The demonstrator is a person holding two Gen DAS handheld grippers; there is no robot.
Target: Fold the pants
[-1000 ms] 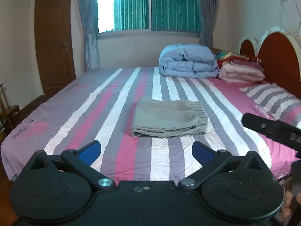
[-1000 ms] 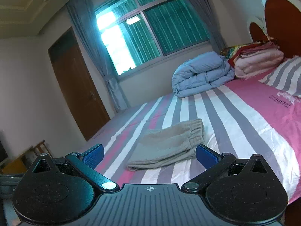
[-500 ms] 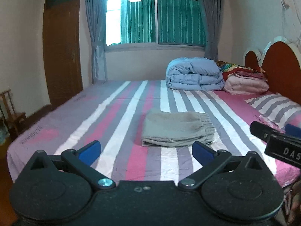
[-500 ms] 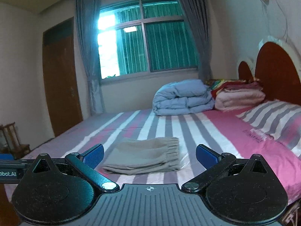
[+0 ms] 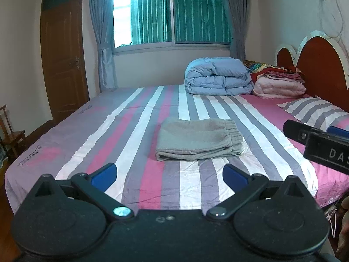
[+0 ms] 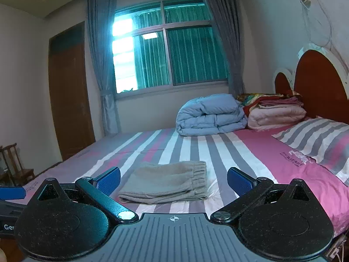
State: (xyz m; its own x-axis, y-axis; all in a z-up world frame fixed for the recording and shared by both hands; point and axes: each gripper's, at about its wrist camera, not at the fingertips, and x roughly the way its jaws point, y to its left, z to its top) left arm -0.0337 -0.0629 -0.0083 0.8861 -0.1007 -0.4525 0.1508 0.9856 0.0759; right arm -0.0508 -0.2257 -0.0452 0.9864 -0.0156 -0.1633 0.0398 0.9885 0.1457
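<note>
The grey pants [image 5: 197, 139] lie folded in a flat rectangle on the striped bed [image 5: 122, 135], waistband to the right. They also show in the right wrist view [image 6: 168, 183]. My left gripper [image 5: 169, 175] is open and empty, held back from the bed's near edge, well short of the pants. My right gripper [image 6: 173, 180] is open and empty, also back from the pants. The right gripper's body shows at the right edge of the left wrist view [image 5: 318, 144].
A folded blue duvet [image 5: 218, 76] and a stack of pink blankets [image 5: 279, 85] sit at the far end by the red headboard [image 5: 320, 65]. A striped pillow [image 5: 314, 111] lies at right. A wooden door [image 5: 63, 61] and a chair [image 5: 11, 135] stand at left.
Both grippers have drawn back and levelled out away from the bed. The pants stay folded in place. The jaws stay open.
</note>
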